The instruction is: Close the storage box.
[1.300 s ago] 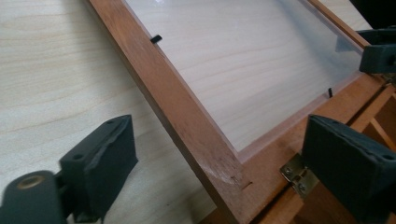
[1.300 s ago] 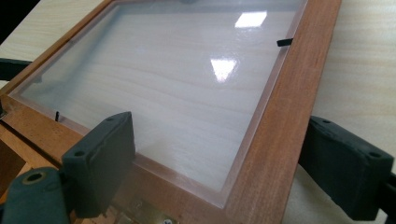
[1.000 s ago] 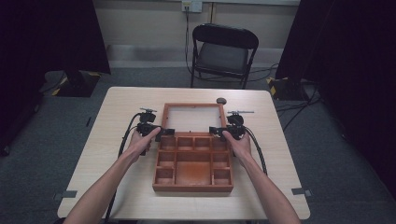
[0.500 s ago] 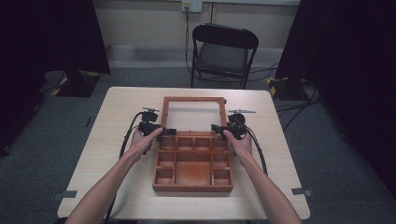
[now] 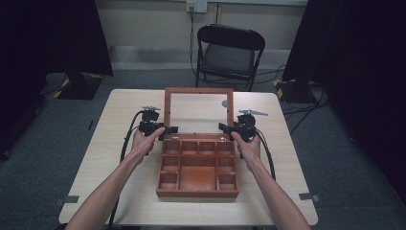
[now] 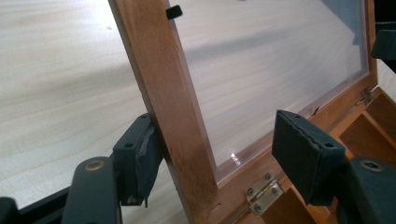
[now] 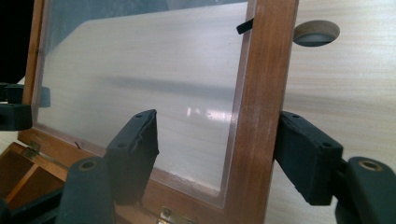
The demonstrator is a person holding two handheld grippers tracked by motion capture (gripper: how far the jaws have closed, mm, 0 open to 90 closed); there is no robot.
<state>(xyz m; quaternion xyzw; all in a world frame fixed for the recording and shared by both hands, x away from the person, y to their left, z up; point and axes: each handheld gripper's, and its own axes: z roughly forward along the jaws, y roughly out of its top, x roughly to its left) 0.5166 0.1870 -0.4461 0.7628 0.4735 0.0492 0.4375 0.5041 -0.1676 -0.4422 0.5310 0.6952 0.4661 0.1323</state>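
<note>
On the table the box sits with its lid half raised. Left gripper and right gripper straddle its side rails, jaws closing, seemingly not yet clamped.

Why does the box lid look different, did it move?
Yes. The lid has swung up from lying back on the table; its top edge now stands higher against the chair behind.

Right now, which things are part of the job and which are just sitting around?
Part of the job:
- wooden box
- its glass lid, standing up
- left hand-held gripper, straddling the lid's side rail
- right hand-held gripper, likewise

Just sitting around:
- folding chair
- round hole in the table
</note>
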